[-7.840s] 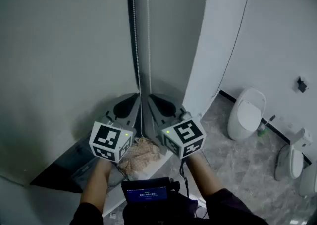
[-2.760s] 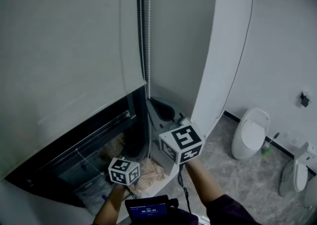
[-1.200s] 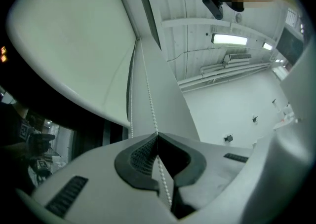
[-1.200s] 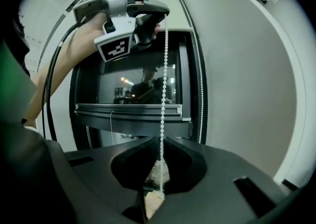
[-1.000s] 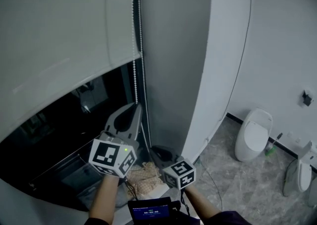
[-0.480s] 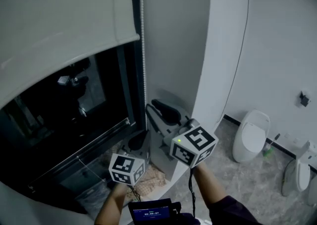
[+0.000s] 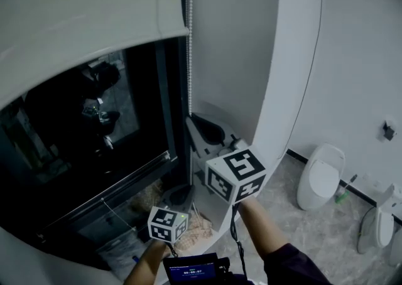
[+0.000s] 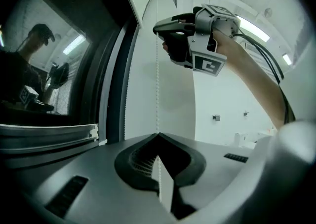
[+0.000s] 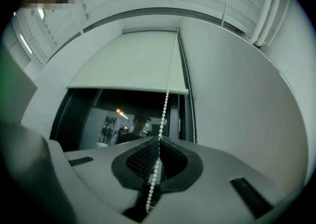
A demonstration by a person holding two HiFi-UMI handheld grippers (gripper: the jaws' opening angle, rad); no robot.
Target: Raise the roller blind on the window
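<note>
The pale roller blind (image 7: 81,14) covers only the top of the dark window (image 7: 94,152); its bottom bar (image 9: 128,89) hangs well above the sill. The white bead chain (image 7: 190,58) hangs down at the window's right side. My right gripper (image 7: 191,118) is shut on the bead chain, and the beads (image 9: 165,99) run up from its closed jaws to the blind. Lower on the same chain, near the sill, my left gripper (image 7: 181,191) is also shut on it. In the left gripper view the chain (image 8: 157,90) rises to the right gripper (image 8: 159,28) above.
A grey wall pier (image 7: 251,58) stands right of the window. A crumpled cloth (image 7: 202,230) lies on the sill under my grippers. Urinals (image 7: 320,177) line the far right wall over a marble floor (image 7: 314,240). The glass reflects a person (image 8: 29,70).
The blind has gone from covering the whole window to sitting near the top, rising a little more in the last half second. My left gripper has dropped along the chain; the right has risen slightly.
</note>
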